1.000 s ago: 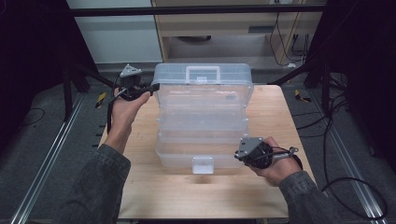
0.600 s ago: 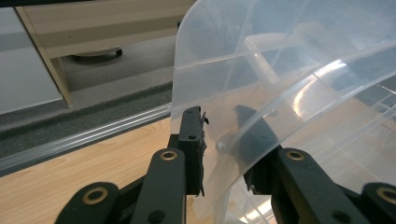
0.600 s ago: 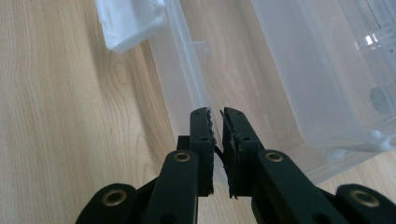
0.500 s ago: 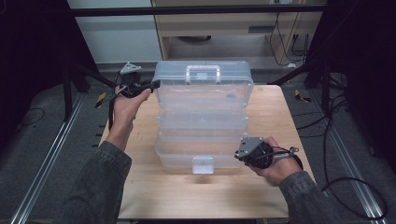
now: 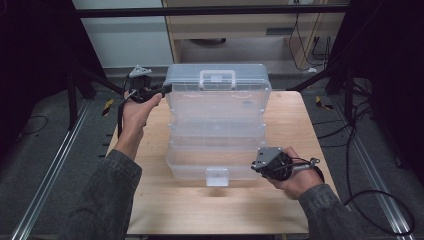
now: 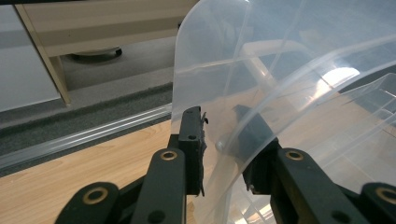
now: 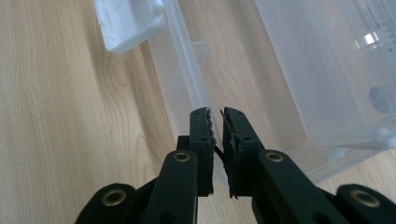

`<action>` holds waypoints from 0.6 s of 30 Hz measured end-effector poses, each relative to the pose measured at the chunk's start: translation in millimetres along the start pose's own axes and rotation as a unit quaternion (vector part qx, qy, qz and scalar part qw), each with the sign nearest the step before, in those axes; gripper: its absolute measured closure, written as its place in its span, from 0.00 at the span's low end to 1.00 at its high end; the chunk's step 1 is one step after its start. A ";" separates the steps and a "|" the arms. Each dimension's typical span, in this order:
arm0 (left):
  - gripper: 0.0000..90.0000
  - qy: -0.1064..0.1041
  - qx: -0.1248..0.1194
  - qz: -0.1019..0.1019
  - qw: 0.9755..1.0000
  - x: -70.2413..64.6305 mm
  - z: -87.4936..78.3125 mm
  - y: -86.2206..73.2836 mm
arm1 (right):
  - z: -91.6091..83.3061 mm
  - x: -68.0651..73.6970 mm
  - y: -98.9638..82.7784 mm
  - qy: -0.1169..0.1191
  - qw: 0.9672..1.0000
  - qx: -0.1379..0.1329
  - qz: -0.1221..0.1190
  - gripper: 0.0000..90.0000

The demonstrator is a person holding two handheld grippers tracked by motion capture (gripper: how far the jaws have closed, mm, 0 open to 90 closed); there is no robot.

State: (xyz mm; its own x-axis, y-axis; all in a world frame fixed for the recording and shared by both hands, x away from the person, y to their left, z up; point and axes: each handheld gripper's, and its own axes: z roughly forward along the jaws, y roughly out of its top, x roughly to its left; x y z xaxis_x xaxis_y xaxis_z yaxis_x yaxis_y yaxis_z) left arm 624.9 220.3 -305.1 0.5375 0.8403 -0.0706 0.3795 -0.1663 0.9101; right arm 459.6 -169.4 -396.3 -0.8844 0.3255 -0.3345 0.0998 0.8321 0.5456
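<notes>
A: Two grippers, one clear plastic tiered box (image 5: 217,125). The box stands in the middle of the wooden table (image 5: 165,210), its trays fanned out in steps toward you, with the handle (image 5: 217,79) on the top lid (image 5: 217,82) at the far side.

B: Where does your left gripper (image 5: 162,91) sit?

A: At the lid's far-left corner. In the left gripper view, your jaws straddle the curved lid edge (image 6: 219,107), one outside the wall and one seen through the plastic (whether the pads actually press on it cannot be told).

B: And your right gripper (image 5: 260,165)?

A: At the near-right end of the lowest tray (image 5: 215,167), just beside the white latch (image 5: 217,176). In the right gripper view, your jaws are clenched on the tray's thin rim (image 7: 196,84), with only the wall's thickness between the pads.

B: Are your hands apart?

A: Well apart, at opposite corners of the box.
</notes>
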 end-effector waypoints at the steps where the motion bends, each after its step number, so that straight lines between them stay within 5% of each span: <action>1: 0.80 0.000 0.000 -0.001 1.000 0.5 0.7 0.0 | 0.0 0.0 0.0 0.000 1.000 0.000 0.000 0.92; 18: 0.80 0.001 -0.007 -0.014 1.000 6.8 10.3 4.2 | 0.1 -0.3 -0.4 0.000 1.000 -0.002 0.000 0.92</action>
State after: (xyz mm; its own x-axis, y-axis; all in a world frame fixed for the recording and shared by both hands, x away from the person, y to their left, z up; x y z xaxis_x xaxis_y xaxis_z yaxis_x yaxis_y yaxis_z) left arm 637.9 220.0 -306.0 0.5256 0.8454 -0.0948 0.3830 -0.1357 0.9137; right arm 459.9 -169.8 -396.5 -0.8844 0.3260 -0.3342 0.0989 0.8304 0.5483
